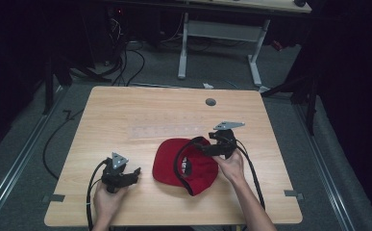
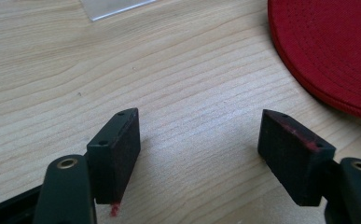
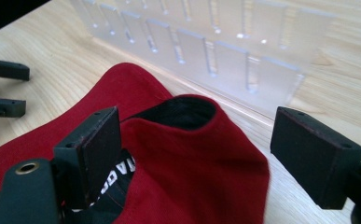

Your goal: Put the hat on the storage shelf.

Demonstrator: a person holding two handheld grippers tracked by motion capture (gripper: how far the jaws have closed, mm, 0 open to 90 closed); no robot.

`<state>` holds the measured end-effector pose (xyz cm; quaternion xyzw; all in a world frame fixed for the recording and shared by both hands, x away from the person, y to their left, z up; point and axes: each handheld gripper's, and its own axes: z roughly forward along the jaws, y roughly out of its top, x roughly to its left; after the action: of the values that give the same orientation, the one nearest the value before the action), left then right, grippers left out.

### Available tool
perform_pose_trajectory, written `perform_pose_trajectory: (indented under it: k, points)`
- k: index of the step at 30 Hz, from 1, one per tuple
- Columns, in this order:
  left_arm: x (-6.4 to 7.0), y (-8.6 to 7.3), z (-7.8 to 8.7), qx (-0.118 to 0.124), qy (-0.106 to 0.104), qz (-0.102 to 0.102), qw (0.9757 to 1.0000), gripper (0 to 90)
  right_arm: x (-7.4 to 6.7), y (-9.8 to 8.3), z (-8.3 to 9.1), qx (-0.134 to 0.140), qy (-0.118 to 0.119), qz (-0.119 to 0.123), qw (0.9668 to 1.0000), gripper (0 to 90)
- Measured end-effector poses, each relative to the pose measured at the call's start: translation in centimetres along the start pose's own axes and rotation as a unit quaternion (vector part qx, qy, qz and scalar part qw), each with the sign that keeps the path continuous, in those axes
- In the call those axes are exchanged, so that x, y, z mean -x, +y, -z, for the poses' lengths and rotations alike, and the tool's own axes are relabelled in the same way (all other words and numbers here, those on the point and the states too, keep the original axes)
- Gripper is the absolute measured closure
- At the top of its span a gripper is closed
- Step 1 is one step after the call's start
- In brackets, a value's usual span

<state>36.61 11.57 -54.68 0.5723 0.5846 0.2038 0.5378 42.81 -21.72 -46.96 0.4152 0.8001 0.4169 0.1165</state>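
Cap (image 1: pixel 186 163) on table (image 1: pixel 126 110), between both tongs.

two matte black handheld grippers, left gripper (image 1: pixel 136 172) and right gripper (image 1: pixel 196 146), chunky rectangular jaw pads with tiny screw holes, reddish scuffs on the pads, brass-ringed pivots, grey three-cornered plates on top, thick black cables, bare forearms

Wooden table (image 1: pixel 126 103), red cap (image 1: pixel 200 168), clear plastic sheet (image 1: pixel 167 131)

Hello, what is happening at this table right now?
A person works on a red cap lying upside down on the wooden table. The right claw is open around the cap's back edge, not pressing it. The left claw waits open over bare wood beside the brim. A clear plastic sheet lies behind the cap.
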Motion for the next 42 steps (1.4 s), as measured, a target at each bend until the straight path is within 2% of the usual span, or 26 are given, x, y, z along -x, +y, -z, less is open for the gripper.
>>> perform_pose_trajectory:
  k: [2, 3, 5, 9, 13, 17, 20, 24, 27, 29, 33, 34, 35, 36, 42]
  points:
    - [0.0, 0.0, 0.0, 0.000, 0.000, 0.000, 1.0000, 30.0, -0.2, 0.4, -0.5, -0.013, 0.001, 0.007, 0.9999, 15.4]
    - [0.0, 0.0, 0.0, 0.000, 0.000, 0.000, 1.0000, 30.0, -0.2, 0.6, -0.7, -0.012, 0.002, 0.016, 0.9998, 15.6]
    - [0.0, 0.0, 0.0, 0.000, 0.000, -0.001, 1.0000, 29.9, -0.1, 0.7, -0.9, -0.006, 0.012, 0.011, 0.9999, 15.8]
    - [0.0, 0.0, 0.0, 0.000, 0.000, 0.000, 1.0000, 29.9, 0.0, 0.8, -2.2, -0.032, 0.013, 0.019, 0.9992, 14.9]
    - [0.0, 0.0, 0.0, 0.000, 0.000, 0.000, 1.0000, 29.9, 0.4, 0.9, -2.7, -0.029, 0.028, 0.006, 0.9992, 14.8]
    - [0.0, 0.0, 0.0, 0.000, 0.000, 0.000, 1.0000, 29.9, 0.6, 1.0, -3.3, -0.038, 0.036, 0.008, 0.9986, 14.8]
    - [0.0, 0.0, 0.0, 0.000, 0.000, 0.000, 1.0000, 29.8, 0.9, 0.6, -4.3, -0.051, 0.064, -0.009, 0.9966, 15.1]
    - [0.0, 0.0, 0.0, 0.000, 0.000, 0.000, 1.0000, 29.8, 1.5, 0.1, -5.1, -0.062, 0.083, -0.020, 0.9944, 16.7]
    - [0.0, 0.0, 0.0, 0.000, 0.000, 0.000, 1.0000, 29.7, 1.9, -0.4, -5.5, -0.074, 0.099, -0.031, 0.9919, 22.4]
    - [0.0, 0.0, 0.0, 0.000, -0.001, 0.000, 1.0000, 29.7, 1.9, -0.6, -5.6, -0.076, 0.099, -0.025, 0.9918, 27.3]
    - [0.0, 0.0, 0.0, -0.001, -0.001, -0.001, 1.0000, 29.7, 2.0, -0.9, -5.3, -0.072, 0.095, -0.016, 0.9927, 41.9]
    - [0.0, 0.0, 0.0, -0.001, -0.001, -0.001, 1.0000, 29.7, 1.9, -1.1, -5.3, -0.071, 0.090, -0.008, 0.9934, 48.6]
    - [0.0, 0.0, 0.0, 0.000, -0.001, 0.000, 1.0000, 29.7, 1.9, -1.1, -5.3, -0.071, 0.090, -0.008, 0.9934, 48.6]
    - [0.0, 0.0, 0.0, 0.000, -0.001, -0.001, 1.0000, 29.7, 1.9, -1.2, -5.2, -0.074, 0.089, -0.005, 0.9932, 52.9]
    - [0.1, -0.1, 0.1, -0.002, -0.003, -0.002, 1.0000, 29.1, 2.0, -1.8, -4.5, -0.065, 0.114, 0.007, 0.9913, 79.5]
